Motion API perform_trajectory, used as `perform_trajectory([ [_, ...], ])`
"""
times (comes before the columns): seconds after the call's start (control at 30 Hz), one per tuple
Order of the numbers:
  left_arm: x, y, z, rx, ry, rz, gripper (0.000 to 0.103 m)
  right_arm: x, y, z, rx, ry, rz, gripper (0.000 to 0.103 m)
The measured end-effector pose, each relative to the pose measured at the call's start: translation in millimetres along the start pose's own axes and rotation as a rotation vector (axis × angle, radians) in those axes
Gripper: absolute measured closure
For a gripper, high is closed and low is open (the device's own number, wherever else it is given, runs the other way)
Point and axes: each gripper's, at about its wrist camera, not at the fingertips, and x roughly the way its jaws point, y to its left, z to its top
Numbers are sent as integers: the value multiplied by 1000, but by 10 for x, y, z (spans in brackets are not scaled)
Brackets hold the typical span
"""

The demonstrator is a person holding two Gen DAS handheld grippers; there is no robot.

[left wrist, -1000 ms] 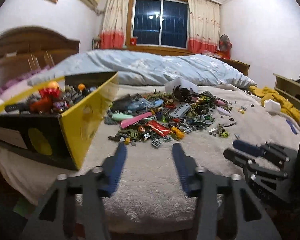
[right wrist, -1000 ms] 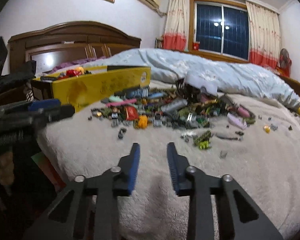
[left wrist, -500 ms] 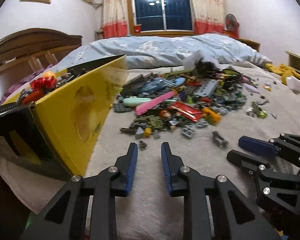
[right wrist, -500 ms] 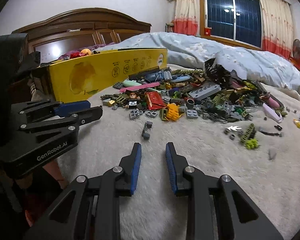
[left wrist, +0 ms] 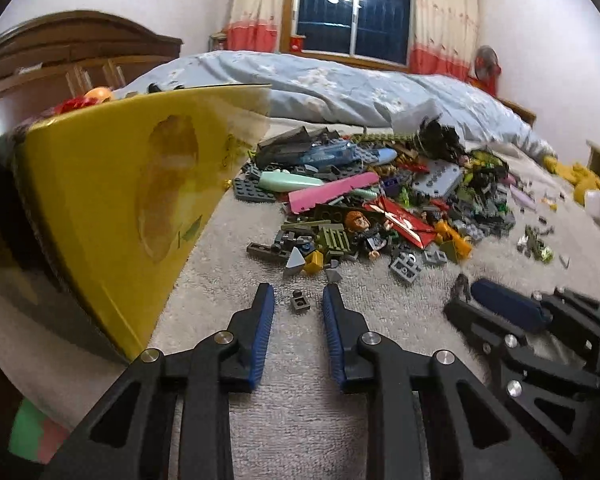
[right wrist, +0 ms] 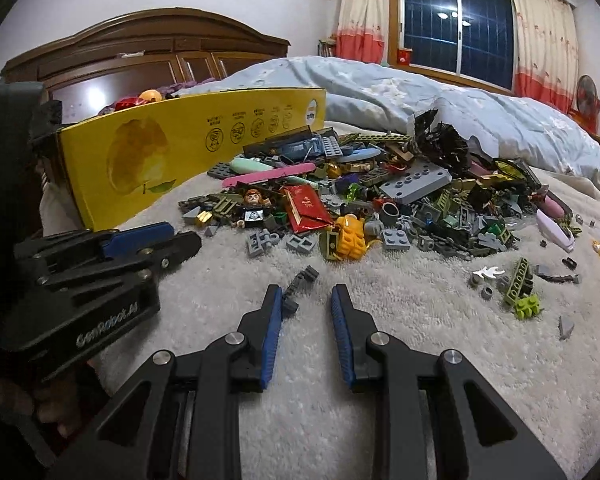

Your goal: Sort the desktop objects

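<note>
Fingers of the left gripper stand a little apart, low over the pale towel spread on the bed, with a small dark grey brick lying between the tips, untouched by either blue pad. At three o'clock from it in the left wrist view the right gripper lies alongside, its own fingers likewise narrowly parted and holding nothing; in the right wrist view a dark grey connector piece sits just past its left tip, at eleven o'clock. Beyond both, at twelve o'clock, the heap of loose building pieces covers the towel: a minifigure, a red panel, a pink strip, a grey studded plate. At ten o'clock stands the yellow box, toys heaped inside. Farthest back lies a blue quilt.
</note>
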Motion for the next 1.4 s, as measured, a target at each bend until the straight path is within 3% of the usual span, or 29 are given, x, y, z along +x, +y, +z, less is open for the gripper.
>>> perform_trajectory([
  [0.2,-33,-72,-35,-4,-43,60,79,53,43,37,8,-3,-35,79],
  [0.3,-63,-128,-81,19,-76,95,83,51,63,39,-2,-10,-43,87],
  [0.43,-121,-68,-77,-13,-90,81,95,35,104,33,-31,-31,-57,96],
  [0.73,-526,-65,-4,1,-177,54,95,-139,124,111,-46,-83,-58,96],
  [0.83,-798,-139,83,25,-237,4,95,-340,146,216,-38,-141,-23,96],
  [1.1,-1215,-182,176,27,-320,-18,95,-891,255,447,22,-281,169,96],
  [1.27,-1309,-142,183,24,-341,-19,95,-1032,397,494,-40,-320,167,96],
  [1.4,-1304,-81,168,15,-314,-9,95,-1008,458,503,-47,-319,163,96],
])
